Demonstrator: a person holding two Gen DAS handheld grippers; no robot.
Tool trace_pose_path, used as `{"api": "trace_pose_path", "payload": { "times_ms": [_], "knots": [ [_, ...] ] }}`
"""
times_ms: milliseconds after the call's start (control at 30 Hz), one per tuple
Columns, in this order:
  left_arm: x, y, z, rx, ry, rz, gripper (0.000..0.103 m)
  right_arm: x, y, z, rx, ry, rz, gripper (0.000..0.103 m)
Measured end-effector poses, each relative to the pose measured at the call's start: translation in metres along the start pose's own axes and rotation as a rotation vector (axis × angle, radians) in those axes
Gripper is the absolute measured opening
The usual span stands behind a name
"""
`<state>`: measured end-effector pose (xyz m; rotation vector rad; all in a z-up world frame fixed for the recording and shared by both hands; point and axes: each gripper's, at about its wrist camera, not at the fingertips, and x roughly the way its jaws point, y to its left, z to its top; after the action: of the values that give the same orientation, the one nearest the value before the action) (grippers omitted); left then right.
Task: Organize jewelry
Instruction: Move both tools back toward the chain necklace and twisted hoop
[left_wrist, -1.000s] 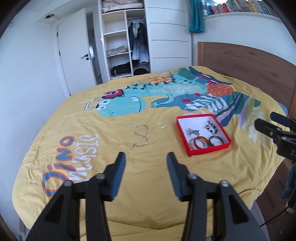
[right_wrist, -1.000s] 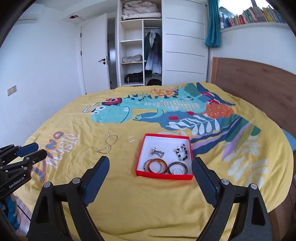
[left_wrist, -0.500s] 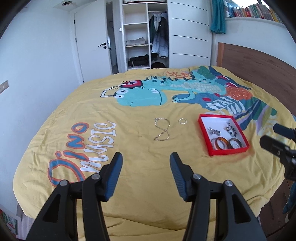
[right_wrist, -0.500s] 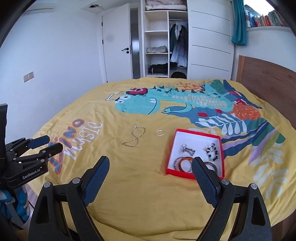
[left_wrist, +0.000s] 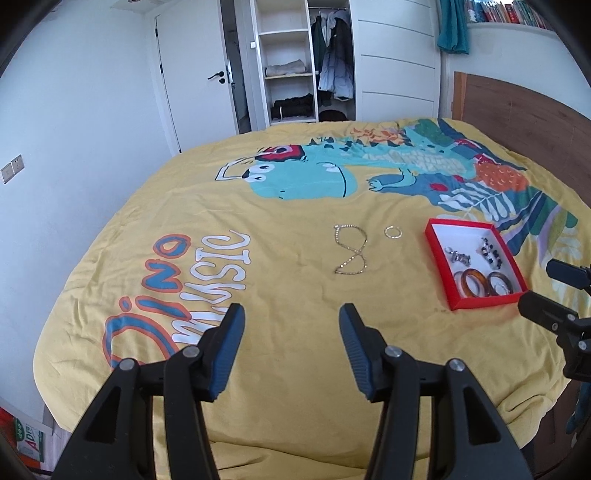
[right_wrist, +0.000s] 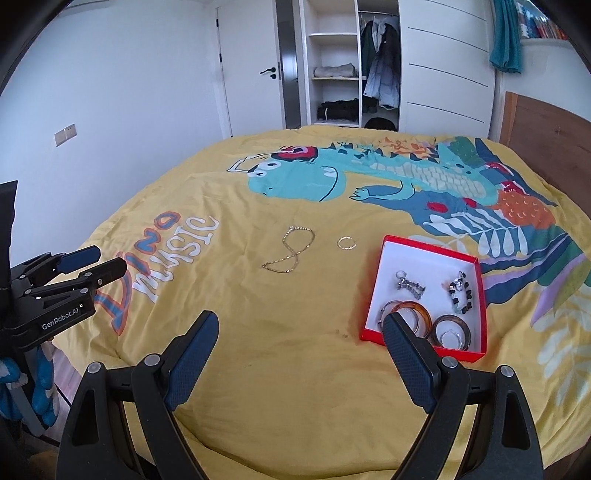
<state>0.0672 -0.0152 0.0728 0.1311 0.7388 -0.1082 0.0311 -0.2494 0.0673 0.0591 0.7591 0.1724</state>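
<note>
A gold chain (left_wrist: 350, 254) lies in a figure-eight loop on the yellow bedspread; it also shows in the right wrist view (right_wrist: 290, 254). A small gold ring (left_wrist: 392, 232) lies just right of it, seen too in the right wrist view (right_wrist: 346, 243). A red box with a white inside (left_wrist: 436, 254) holds brown bangles (right_wrist: 415, 314), a silver piece and a black-and-white beaded piece (right_wrist: 460, 291). My left gripper (left_wrist: 291, 325) is open and empty, above the bed short of the chain. My right gripper (right_wrist: 299, 332) is open and empty, its right finger by the box's near corner.
The bedspread (left_wrist: 280, 206) with a dinosaur print covers the whole bed. A wooden headboard (left_wrist: 524, 110) stands at the right. An open wardrobe (left_wrist: 295, 66) and a white door (left_wrist: 195, 81) are beyond the far edge. The bed's near edge drops off below both grippers.
Both views have swung to the left and moved closer to the bed. The chain, ring and box lie where they were. Both grippers stay open.
</note>
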Motion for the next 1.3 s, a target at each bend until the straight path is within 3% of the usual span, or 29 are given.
{"api": "trace_pose_path", "payload": {
  "times_ms": [533,967,1300],
  "knots": [
    [0.045,-0.005,0.012,0.000,0.082,0.032,0.051,0.057,-0.017,0.007,0.002,0.051,0.065,0.089],
    [0.108,-0.021,0.013,0.005,0.184,0.016,0.051,0.095,-0.042,0.021,0.023,0.035,0.063,0.089],
    [0.168,-0.030,0.030,0.000,0.228,-0.044,0.051,0.140,-0.054,0.045,0.003,0.044,0.071,0.079]
  ]
}}
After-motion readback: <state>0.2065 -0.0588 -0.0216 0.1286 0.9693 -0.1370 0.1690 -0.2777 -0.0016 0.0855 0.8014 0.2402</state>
